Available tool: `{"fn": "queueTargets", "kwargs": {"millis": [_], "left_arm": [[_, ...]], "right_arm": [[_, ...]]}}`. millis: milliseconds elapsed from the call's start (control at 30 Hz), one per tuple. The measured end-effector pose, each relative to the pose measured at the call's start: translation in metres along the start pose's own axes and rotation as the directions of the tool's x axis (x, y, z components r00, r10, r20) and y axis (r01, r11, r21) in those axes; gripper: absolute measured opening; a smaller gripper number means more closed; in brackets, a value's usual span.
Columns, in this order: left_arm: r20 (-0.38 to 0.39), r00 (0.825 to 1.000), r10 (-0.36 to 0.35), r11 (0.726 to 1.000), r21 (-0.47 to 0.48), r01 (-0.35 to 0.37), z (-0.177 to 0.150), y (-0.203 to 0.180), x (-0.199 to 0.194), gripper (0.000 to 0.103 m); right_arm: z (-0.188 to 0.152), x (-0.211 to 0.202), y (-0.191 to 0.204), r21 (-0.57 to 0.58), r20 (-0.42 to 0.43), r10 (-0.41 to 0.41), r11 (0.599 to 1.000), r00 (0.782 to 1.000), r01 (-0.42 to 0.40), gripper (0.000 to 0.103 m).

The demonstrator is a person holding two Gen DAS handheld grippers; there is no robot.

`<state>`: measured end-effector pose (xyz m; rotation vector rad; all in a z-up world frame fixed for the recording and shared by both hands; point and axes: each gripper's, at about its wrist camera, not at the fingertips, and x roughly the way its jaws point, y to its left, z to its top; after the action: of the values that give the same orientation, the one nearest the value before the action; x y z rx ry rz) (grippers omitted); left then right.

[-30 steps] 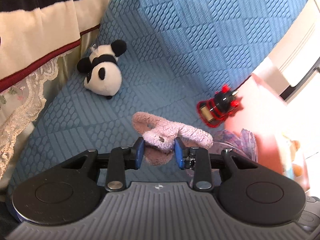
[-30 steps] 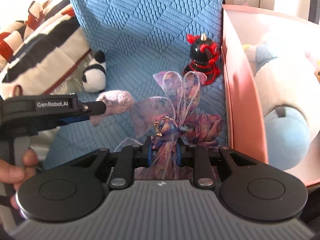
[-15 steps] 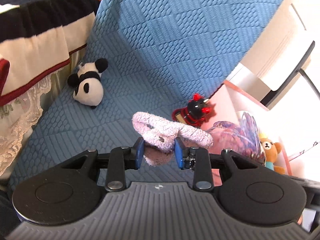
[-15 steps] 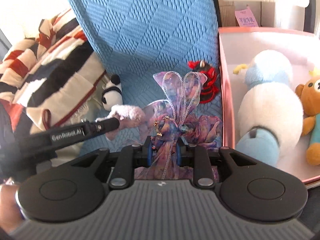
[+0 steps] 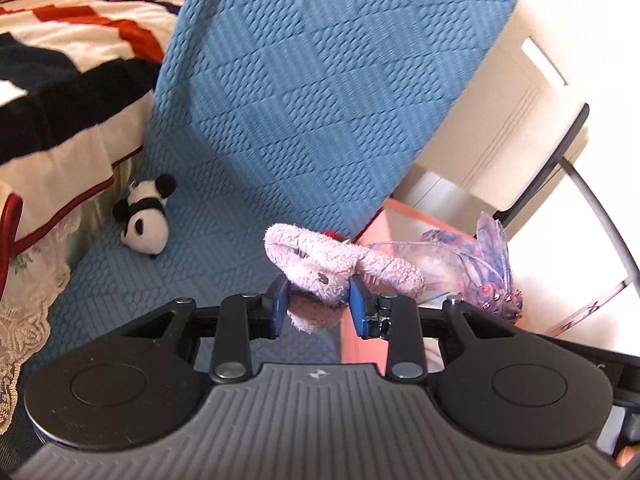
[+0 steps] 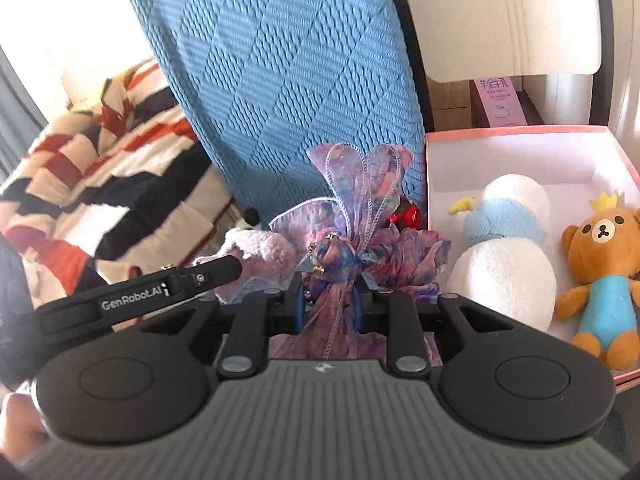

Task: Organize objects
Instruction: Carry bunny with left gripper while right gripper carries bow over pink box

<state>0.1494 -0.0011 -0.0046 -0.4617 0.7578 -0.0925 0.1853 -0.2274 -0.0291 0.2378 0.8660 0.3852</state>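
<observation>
**Two soft things held up over the blue seat**

Closest in the left wrist view: left gripper, blue pads pressed tight on a fuzzy pink toy. Fluffy like a towel, long and floppy, with loops sticking out to the right. Bottom end hanging down between the pads. Hard to tell what animal, if any.

Closest in the right wrist view: right gripper, clamped on a purple ribbon bow. Thin, see-through cloth with white stitched edges, tall loops standing up, tiny beads in the middle. Lower part of the bow hidden behind the black gripper body. Left gripper seen from the side here too, just left of the bow, with the pink toy at its tip. Part of a hand cut off at the bottom left corner.

A bit farther: small red and black toy, mostly hidden behind the bow. Little panda, soft and round, lying on the bumpy blue seat cover.

To the right: pink box with white inside, near edge hidden by the gripper. Inside it, a plump white and blue plush and a brown bear with a yellow crown, one arm cut off by the picture edge.

Far left: striped blanket, red, black and cream, blurry.
</observation>
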Motion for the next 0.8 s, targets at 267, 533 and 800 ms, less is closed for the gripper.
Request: {"fn": "queueTargets", "kwargs": {"millis": [267, 533, 800], "left_arm": [[0.027, 1.0, -0.014, 0.998, 0.063, 0.012, 0.018, -0.055, -0.009, 0.037], [0.047, 0.998, -0.042, 0.994, 0.107, 0.037, 0.035, -0.112, -0.012, 0.037], [0.05, 0.996, -0.076, 0.987, 0.148, 0.068, 0.032, -0.162, 0.007, 0.037]], "right_arm": [[0.011, -0.025, -0.021, 0.038, 0.03, -0.015, 0.999, 0.999, 0.013, 0.026], [0.024, -0.054, -0.048, 0.049, 0.066, -0.038, 0.998, 0.997, 0.035, 0.026], [0.033, -0.069, -0.084, 0.069, 0.098, -0.093, 0.994, 0.991, 0.086, 0.026]]}}
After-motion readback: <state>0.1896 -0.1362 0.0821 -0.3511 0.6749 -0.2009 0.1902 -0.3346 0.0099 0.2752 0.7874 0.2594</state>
